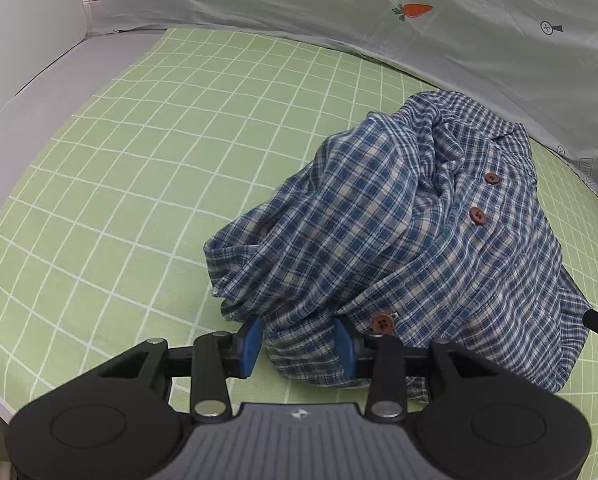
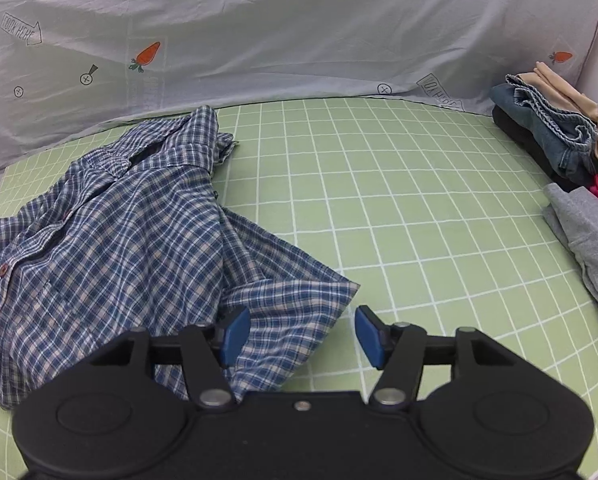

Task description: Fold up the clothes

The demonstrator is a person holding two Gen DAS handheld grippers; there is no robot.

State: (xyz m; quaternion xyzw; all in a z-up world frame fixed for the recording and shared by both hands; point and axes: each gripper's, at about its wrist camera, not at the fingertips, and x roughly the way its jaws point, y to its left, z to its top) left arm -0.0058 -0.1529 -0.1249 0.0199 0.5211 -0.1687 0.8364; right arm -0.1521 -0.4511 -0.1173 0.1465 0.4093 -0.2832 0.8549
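Note:
A blue and white plaid shirt [image 1: 379,220] with brown buttons lies crumpled in a heap on the green checked cloth [image 1: 139,160]. My left gripper [image 1: 299,344] is open at the heap's near edge, and a bunched fold of the shirt sits between its blue pads [image 1: 253,344]. In the right wrist view the shirt [image 2: 119,240] spreads to the left, with one corner reaching under my right gripper [image 2: 303,336]. That gripper is open wide: its left pad [image 2: 235,334] hangs over the fabric and the right pad is over bare cloth.
A pale sheet [image 2: 299,40] printed with carrots hangs along the back. A pile of clothes [image 2: 559,140] and a grey garment [image 2: 587,232] lie at the right edge. A white wall [image 1: 19,80] borders the surface on the left.

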